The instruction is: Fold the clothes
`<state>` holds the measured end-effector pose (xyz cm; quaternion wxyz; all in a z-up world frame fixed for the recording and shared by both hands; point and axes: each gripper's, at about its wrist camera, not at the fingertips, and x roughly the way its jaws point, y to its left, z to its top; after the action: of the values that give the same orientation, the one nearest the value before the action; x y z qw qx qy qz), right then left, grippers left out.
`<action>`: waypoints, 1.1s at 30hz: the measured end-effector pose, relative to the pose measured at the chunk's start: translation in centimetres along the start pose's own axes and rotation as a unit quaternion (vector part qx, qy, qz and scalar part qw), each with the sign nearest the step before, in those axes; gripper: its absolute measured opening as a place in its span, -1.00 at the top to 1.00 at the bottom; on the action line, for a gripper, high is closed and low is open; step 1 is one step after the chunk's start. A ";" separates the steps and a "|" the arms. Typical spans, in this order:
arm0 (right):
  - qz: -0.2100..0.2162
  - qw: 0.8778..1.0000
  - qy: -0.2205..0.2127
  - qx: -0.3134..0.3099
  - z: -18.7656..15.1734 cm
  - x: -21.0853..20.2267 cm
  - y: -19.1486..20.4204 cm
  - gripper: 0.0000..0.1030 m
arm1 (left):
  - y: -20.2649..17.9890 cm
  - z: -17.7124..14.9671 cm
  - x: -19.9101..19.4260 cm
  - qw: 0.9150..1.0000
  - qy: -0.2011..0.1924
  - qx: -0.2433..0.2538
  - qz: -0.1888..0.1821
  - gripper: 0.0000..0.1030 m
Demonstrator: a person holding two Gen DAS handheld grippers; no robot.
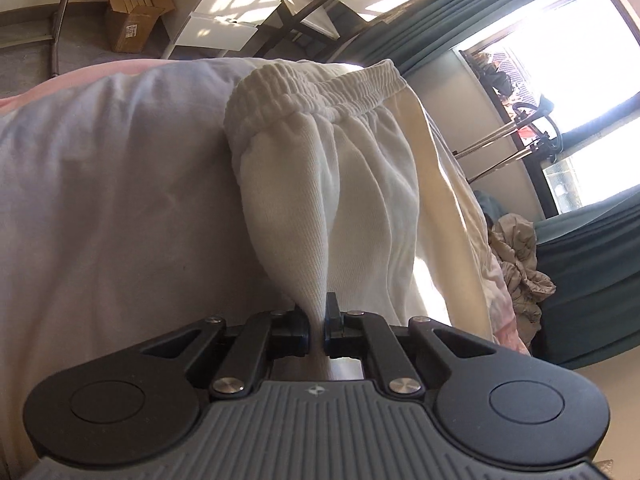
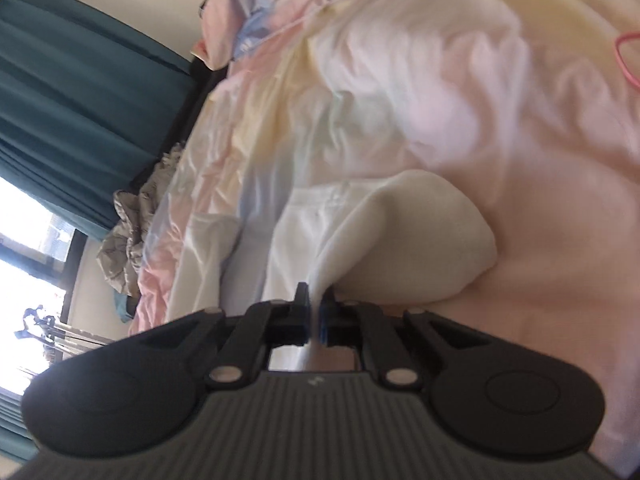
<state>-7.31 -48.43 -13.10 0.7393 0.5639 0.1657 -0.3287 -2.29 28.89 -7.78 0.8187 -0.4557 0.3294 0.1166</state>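
White trousers (image 1: 360,200) on bed (image 1: 100,200) — pinched by left tongs (image 1: 317,322) and right tongs (image 2: 316,316); next, lifting toward 12 o'clock, folding over.

Blown-out window (image 1: 568,60) glare, fisheye-bent edges, motion blur in right view.

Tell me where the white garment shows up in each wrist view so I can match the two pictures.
Left wrist: the white garment fills the centre, elastic band at top, narrowing down into the shut left hand-held gripper.
Right wrist: lower centre, a blurred fold pinched in the shut right hand-held gripper.
Shared landmark: the crumpled grey cloth by the teal curtain, right edge in the left view, left edge in the right view.
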 end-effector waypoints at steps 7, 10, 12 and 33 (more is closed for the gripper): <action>0.009 1.000 0.003 0.003 0.0 0.4 -0.5 0.67 | 1.2 0.9 0.0 0.999 -0.021 -0.034 0.023 0.24; 0.017 1.000 0.010 0.002 0.0 0.9 -0.7 0.39 | 2.0 2.1 -0.3 0.996 -0.048 -0.067 0.015 -0.39; 0.024 1.000 0.011 -0.002 0.0 1.2 -0.6 0.21 | 2.0 3.0 0.1 0.996 -0.054 -0.074 0.008 -0.39; 0.071 0.996 -0.019 -0.059 1.9 -3.1 3.0 0.87 | 5.7 5.5 -8.4 0.987 -0.021 -0.146 -0.068 0.95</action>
<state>-7.77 -48.86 -8.46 0.7958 0.5233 0.1297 -0.2756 -9.07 37.47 -4.11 0.7562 -0.5891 0.2597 0.1174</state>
